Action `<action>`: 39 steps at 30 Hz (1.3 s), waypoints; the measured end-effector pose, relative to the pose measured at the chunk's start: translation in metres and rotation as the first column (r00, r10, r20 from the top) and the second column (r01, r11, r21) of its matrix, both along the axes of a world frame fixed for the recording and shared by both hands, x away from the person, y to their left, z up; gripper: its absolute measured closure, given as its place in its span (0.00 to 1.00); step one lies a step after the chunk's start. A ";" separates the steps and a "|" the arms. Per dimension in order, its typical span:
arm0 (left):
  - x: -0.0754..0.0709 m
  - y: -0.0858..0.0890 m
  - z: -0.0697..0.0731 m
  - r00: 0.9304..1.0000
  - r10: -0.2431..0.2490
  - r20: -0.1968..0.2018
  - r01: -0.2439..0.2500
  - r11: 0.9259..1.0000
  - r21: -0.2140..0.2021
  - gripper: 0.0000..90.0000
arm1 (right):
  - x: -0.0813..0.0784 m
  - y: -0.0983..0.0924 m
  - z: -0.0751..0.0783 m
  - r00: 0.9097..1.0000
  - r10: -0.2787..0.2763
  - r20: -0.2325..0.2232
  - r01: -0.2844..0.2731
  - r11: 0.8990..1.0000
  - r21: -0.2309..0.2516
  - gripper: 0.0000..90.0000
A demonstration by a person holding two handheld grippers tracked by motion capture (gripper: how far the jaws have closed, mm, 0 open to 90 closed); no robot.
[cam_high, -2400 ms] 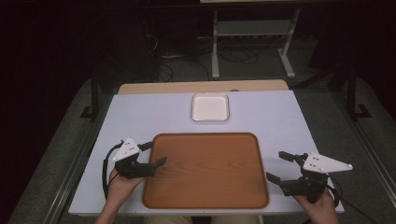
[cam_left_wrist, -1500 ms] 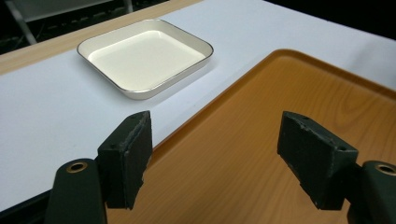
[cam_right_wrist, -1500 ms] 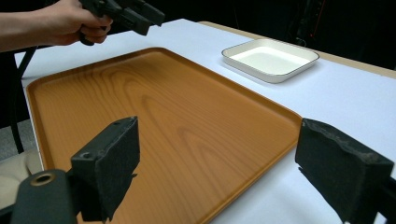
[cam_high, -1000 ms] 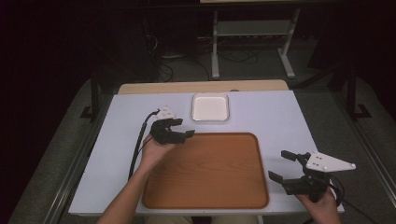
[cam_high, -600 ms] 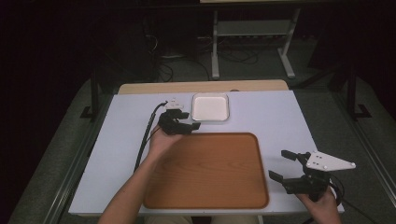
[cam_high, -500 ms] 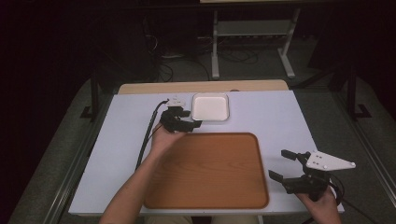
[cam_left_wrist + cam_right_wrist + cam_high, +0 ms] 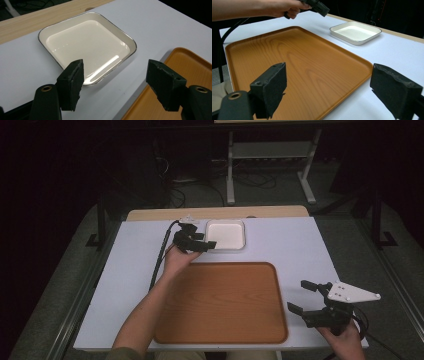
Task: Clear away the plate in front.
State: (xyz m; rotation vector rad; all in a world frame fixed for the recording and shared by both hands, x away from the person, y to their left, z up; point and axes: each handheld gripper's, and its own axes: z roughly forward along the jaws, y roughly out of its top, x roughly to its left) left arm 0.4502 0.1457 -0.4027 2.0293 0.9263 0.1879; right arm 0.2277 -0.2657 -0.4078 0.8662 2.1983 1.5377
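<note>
A white square dish [image 7: 226, 234] sits at the back middle of the table, just beyond a brown wooden tray [image 7: 220, 302]. My left gripper [image 7: 209, 242] hovers at the dish's near left corner. In the left gripper view the dish [image 7: 87, 42] lies right ahead, and its near rim shows in the gap of the left gripper [image 7: 116, 80]. The jaws have just been closing a little but stand open, and no pad touches the rim. My right gripper [image 7: 297, 296] rests open and empty off the tray's right edge. It [image 7: 327, 85] looks across the tray [image 7: 299, 65] toward the dish [image 7: 355, 31].
The white tabletop [image 7: 300, 245] ends in a wooden strip [image 7: 150, 214] at the far edge. The left gripper's black cable [image 7: 160, 255] trails along the tray's left side. A metal stand [image 7: 270, 160] stands on the dark floor behind. The tray's corner [image 7: 185, 62] lies beside the dish.
The left hand has carried its gripper from the tray's left side forward and to the right, up to the dish's near left corner. The right gripper has stayed put.
</note>
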 end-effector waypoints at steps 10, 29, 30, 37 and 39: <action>0.023 -0.001 0.003 0.999 0.022 -0.040 -0.021 0.999 0.027 0.34 | 0.001 0.001 -0.001 1.000 0.004 -0.008 -0.004 1.000 -0.005 0.15; 0.069 -0.015 0.016 0.992 0.079 -0.099 -0.071 0.994 0.081 0.36 | 0.002 0.001 0.000 1.000 0.004 -0.006 -0.004 1.000 -0.004 0.15; 0.071 -0.015 0.014 0.991 0.086 -0.104 -0.076 0.993 0.090 0.37 | 0.002 0.001 0.000 1.000 0.004 -0.007 -0.004 1.000 -0.004 0.15; 0.080 -0.015 -0.006 0.976 0.148 -0.159 -0.130 0.984 0.123 0.40 | 0.001 0.000 -0.001 1.000 0.002 -0.006 -0.002 1.000 -0.004 0.15; 0.082 -0.015 -0.010 0.972 0.163 -0.167 -0.144 0.982 0.123 0.41 | 0.001 0.000 -0.001 1.000 0.004 -0.006 -0.004 1.000 -0.005 0.15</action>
